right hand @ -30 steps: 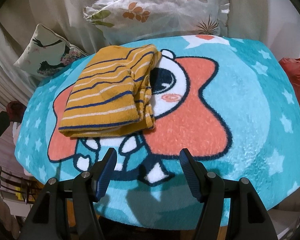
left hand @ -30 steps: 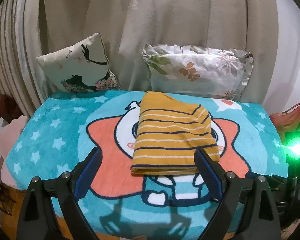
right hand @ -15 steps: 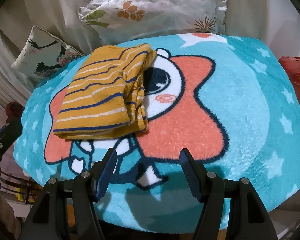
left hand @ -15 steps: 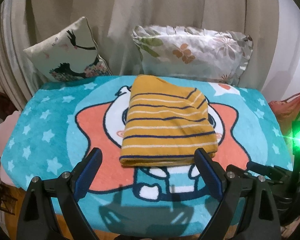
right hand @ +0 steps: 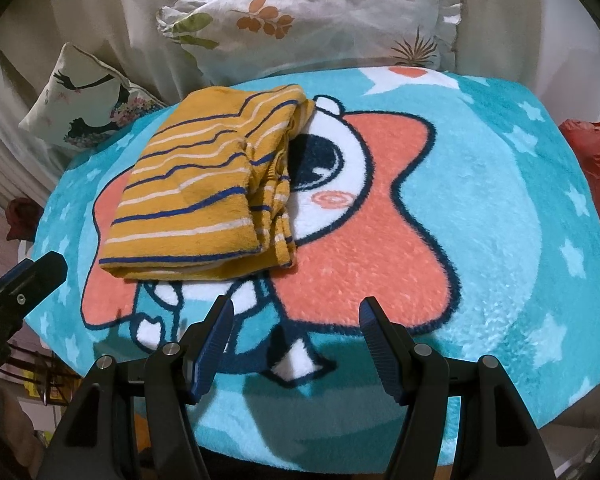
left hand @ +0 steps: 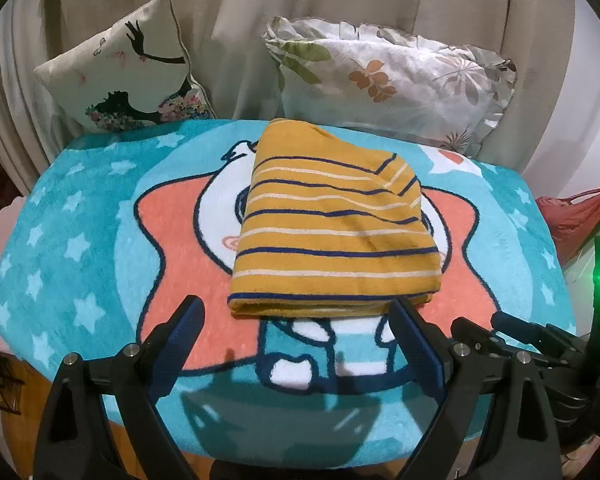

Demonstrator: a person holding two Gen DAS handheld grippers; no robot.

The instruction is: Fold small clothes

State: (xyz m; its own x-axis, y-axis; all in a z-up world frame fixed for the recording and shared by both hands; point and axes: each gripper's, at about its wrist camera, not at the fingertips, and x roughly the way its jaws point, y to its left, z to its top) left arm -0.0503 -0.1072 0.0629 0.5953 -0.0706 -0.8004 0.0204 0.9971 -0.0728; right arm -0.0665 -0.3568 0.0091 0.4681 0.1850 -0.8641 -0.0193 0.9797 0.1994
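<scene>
Striped mustard garment (left hand: 334,236) lies folded into a compact rectangle on the cartoon blanket (left hand: 100,208); left claw (left hand: 296,330) and right claw (right hand: 296,332) hover open, empty. Folding appears essentially complete.

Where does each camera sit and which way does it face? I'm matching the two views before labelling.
Left wrist: on the left hand-held gripper, looking down at the folded striped garment on the star blanket; its open jaws show, with the right hand-held gripper at the right edge.
Right wrist: on the right hand-held gripper, open over the blanket beside the garment; the left one shows at the left edge.
Shared: garment, blanket, floral pillow.
</scene>
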